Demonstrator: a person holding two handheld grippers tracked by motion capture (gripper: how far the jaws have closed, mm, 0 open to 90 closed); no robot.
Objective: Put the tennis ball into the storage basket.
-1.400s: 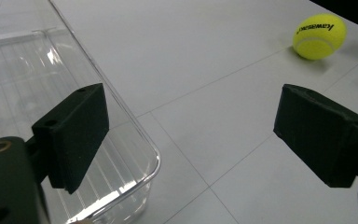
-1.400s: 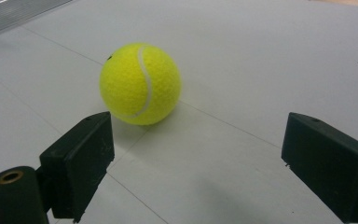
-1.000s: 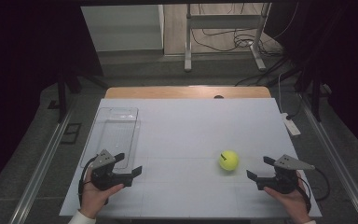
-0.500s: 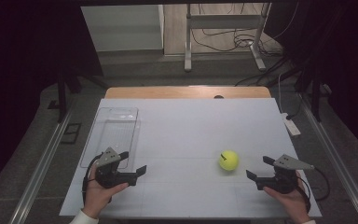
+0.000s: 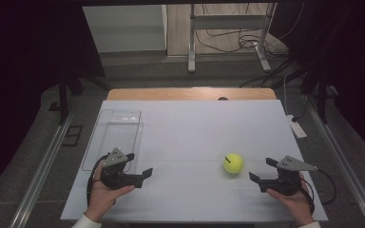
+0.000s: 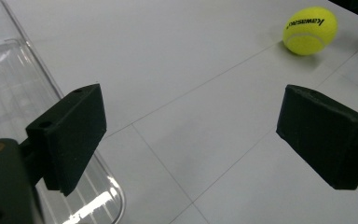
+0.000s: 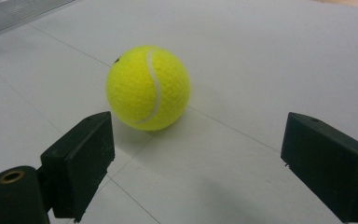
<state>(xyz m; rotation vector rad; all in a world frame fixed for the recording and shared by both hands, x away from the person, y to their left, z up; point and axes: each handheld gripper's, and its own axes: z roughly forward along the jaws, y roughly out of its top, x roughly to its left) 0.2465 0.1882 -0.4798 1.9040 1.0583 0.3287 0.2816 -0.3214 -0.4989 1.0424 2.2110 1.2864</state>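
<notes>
Worktop (image 5: 195, 137), white and marked by thin seam lines, carries a yellow felt tennis ball (image 5: 233, 163) toward its near right part in the high view. The right tool (image 5: 262, 171), held in the person's right hand (image 5: 292, 199), points at the ball from just beside it, jaws spread apart with nothing between them. The left tool (image 5: 140, 164), in the left hand (image 5: 105, 194), sits near the front left with its jaws having just been opening and now wide, empty, next to a clear rectangular plastic tray (image 5: 111, 137) lying flat on the worktop.

In the left gripper view, the tray's rounded corner (image 6: 51, 186) lies under the left-hand jaw, and the ball (image 6: 310, 30), with black lettering on it, rests well off at the upper right.

In the right gripper view, the ball (image 7: 148, 87) stands on the worktop just ahead of the spread jaws, nearer the left-hand one, touching neither.
</notes>
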